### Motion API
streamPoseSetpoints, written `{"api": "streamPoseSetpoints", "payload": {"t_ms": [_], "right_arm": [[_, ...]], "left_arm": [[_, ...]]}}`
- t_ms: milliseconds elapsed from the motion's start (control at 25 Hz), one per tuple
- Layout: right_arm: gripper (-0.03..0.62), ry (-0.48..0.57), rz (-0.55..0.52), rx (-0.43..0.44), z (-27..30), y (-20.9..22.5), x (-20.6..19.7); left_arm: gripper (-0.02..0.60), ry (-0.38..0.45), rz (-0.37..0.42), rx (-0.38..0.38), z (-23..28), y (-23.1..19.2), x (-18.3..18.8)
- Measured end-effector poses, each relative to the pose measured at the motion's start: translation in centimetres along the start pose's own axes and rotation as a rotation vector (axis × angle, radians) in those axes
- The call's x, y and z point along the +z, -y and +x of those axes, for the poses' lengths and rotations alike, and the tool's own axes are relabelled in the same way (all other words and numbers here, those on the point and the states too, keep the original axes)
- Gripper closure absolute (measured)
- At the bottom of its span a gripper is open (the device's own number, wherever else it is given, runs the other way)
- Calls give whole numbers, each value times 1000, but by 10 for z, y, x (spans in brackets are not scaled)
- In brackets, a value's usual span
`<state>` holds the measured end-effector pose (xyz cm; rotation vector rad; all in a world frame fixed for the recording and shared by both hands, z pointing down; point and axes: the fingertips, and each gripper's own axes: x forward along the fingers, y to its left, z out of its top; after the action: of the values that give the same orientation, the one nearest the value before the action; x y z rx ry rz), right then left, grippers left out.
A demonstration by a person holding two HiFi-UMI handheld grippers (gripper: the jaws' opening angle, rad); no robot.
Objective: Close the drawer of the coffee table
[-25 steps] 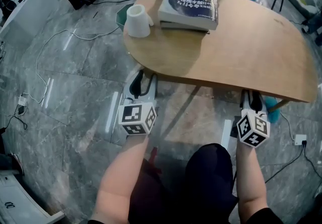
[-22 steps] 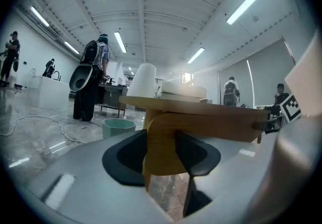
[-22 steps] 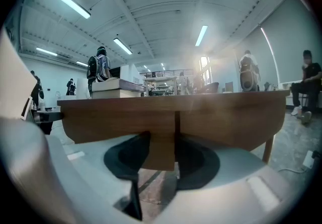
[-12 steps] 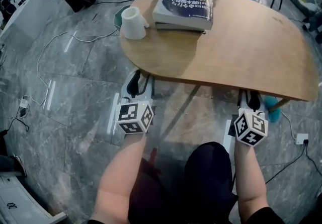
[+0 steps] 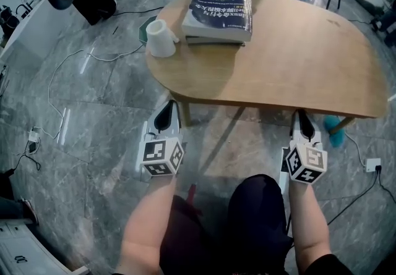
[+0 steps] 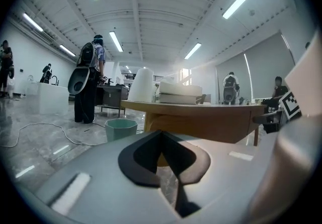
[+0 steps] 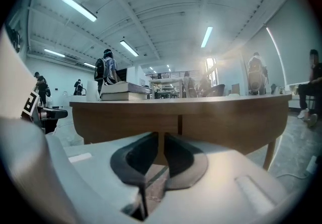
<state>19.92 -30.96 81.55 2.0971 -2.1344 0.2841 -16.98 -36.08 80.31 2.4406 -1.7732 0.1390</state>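
— So, where are the two grippers relative to the coffee table [image 5: 297,63]?
— Both are just off its near edge, well apart. The left gripper [image 5: 166,112] is toward the end with the white cup [image 5: 159,38], the right gripper [image 5: 303,120] toward the other end.
— Jaws?
— The left pair are pressed together, empty. The right pair have just been closing; a narrow slit shows between them, with nothing in it.
— And the drawer?
— It's in the table's wooden apron [image 7: 126,122], facing both grippers. Only a vertical seam [image 7: 180,123] shows; whether it stands out I cannot tell.
— On the table?
— Stacked books [image 5: 218,11] beside the cup, at the far edge.
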Motion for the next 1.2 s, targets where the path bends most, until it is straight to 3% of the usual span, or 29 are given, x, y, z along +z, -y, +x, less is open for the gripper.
{"api": "streamPoseSetpoints", "payload": {"t_ms": [80,360,680,920,1200], "right_arm": [[592,4,-6,15,-7,-4,2],[592,15,-53,118,-23,-34,21],[592,-96,-39,232,-52,-64,76],[592,-191,-40,319,-82,-79,157],[592,-260,-64,417,-139,-81,278]], "left_arm": [[577,0,8,-12,-6,1,2],[577,40,20,-34,-29,0,23],[578,-40,-1,-30,-79,4,79],[578,-137,-22,-78,-118,38,148],[578,-218,-35,-99,-185,79,264]]}}
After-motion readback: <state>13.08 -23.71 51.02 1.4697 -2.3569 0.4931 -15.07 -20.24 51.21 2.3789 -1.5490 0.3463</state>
